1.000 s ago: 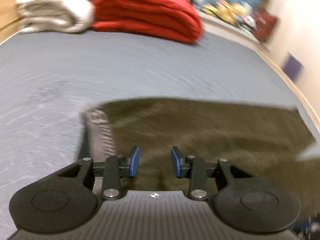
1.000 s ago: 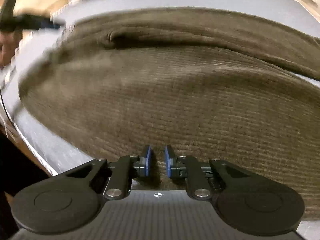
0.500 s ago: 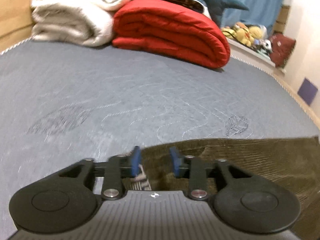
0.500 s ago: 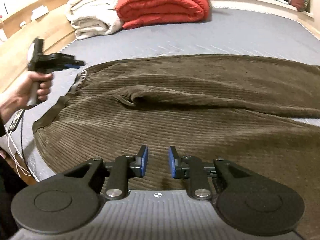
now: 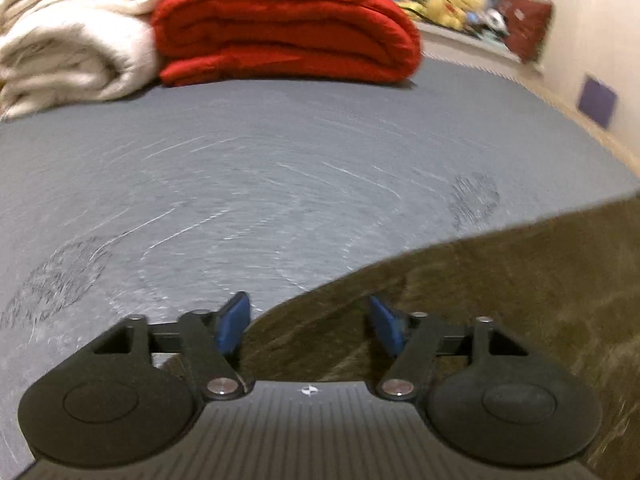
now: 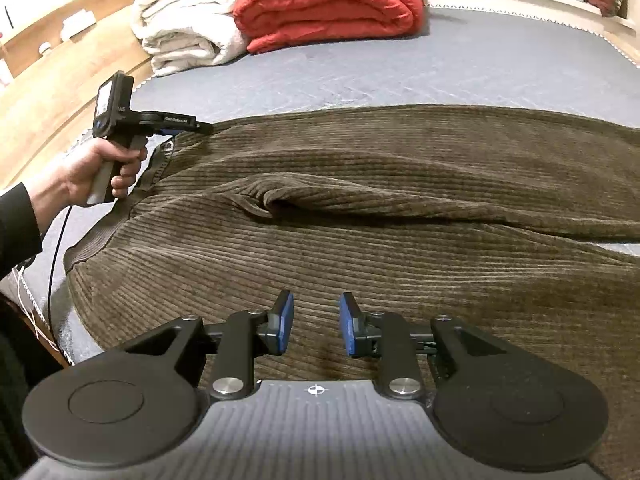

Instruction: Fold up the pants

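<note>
**Fold pants: set-up for the first fold, nothing gripped yet**

Pants (image 6: 360, 216) lie spread flat on the grey mattress (image 6: 460, 64), waistband at 9 o'clock in the right wrist view, legs running off toward 3 o'clock. No fold made yet as far as I can judge.

Left gripper (image 5: 308, 316): jaws opening, half apart, over the far waist corner. Cloth edge sits under and between the pads, but they don't press on it. Nothing held.

Right gripper (image 6: 316, 326): jaws part-open with a clear gap, hovering over the near side of the pants. Empty.

Next move, my read: each gripper needs to drop onto an edge and close on it. Left takes the waist corner, right a matching point on the near edge. Then carry one half over the other. Corduroy looks thick, so bite deep enough to catch every layer.

View differences:
- Right wrist view shows the whole garment, a crease ridge near the crotch at centre, and the hand (image 6: 92, 172) holding the left tool at 9 o'clock.
- Left wrist view shows only the pants' far edge at 4 o'clock, mostly bare mattress, with the red quilt (image 5: 288, 28) and white blanket (image 5: 76, 36) at 12 and 11. It's motion-blurred.
</note>
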`<state>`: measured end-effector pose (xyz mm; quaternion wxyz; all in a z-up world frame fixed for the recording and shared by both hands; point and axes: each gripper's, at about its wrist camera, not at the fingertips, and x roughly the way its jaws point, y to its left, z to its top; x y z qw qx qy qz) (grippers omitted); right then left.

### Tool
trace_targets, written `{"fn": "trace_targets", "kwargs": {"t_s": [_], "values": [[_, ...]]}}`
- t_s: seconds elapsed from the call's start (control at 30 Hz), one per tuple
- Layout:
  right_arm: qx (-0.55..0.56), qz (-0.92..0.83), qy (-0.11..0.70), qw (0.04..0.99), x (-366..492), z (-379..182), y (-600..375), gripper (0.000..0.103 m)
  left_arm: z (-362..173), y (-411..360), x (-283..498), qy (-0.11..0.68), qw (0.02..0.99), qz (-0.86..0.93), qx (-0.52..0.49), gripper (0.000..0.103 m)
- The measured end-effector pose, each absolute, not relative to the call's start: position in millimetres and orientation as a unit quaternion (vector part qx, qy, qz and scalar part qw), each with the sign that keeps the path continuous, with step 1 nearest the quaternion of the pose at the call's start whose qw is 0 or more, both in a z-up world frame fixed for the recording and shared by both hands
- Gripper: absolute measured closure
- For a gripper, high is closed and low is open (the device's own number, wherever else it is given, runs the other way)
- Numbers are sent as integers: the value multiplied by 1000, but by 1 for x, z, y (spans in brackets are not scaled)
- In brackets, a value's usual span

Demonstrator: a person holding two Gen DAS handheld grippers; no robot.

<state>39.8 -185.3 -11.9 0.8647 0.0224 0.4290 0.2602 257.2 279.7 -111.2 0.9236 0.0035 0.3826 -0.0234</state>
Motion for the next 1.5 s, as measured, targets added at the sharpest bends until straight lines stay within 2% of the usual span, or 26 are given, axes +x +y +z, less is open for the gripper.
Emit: {"fn": "trace_targets", "kwargs": {"t_s": [0.03, 0.1, 0.17, 0.23, 0.4, 0.57, 0.77, 0.93, 1.03, 1.1, 1.13, 1.2, 1.37, 1.43, 1.5], "values": [[22, 260, 429, 865, 40, -12, -186, 76, -114, 274, 257, 386, 922, -26, 24, 51], [22, 256, 428, 866, 41, -12, -187, 76, -117, 264, 257, 388, 919, -26, 60, 83], [20, 252, 429, 867, 41, -13, -188, 76, -116, 260, 254, 383, 920, -27, 82, 92], [17, 246, 428, 869, 41, -13, -188, 76, -110, 260, 250, 374, 923, -30, 85, 95], [14, 218, 423, 879, 47, -15, -197, 76, -77, 257, 223, 348, 936, -38, 47, 96], [34, 162, 406, 899, 71, -9, -235, 76, -38, 239, 170, 336, 936, -82, 68, 97], [187, 52, 387, 901, 112, -15, -324, 76, 15, 230, 48, 308, 936, -152, 77, 98], [297, -8, 358, 885, 119, -25, -382, 74, -6, 232, -26, 372, 907, -169, 100, 98], [341, -35, 351, 872, 116, -35, -404, 64, -36, 229, -27, 435, 879, -160, 112, 99], [364, -54, 347, 863, 118, -42, -418, 60, -28, 225, -24, 420, 887, -155, 115, 96], [370, -63, 346, 860, 120, -43, -423, 60, -18, 224, -21, 407, 893, -164, 98, 93], [382, -78, 345, 854, 122, -49, -434, 59, 0, 220, -11, 384, 903, -181, 66, 78], [378, -105, 337, 856, 125, -58, -448, 58, 9, 181, 42, 357, 908, -209, 65, 75], [364, -107, 335, 863, 129, -60, -447, 57, -9, 168, 56, 354, 907, -225, 50, 75], [348, -97, 338, 869, 135, -60, -441, 51, -38, 149, 61, 384, 888, -249, 50, 75]]}}
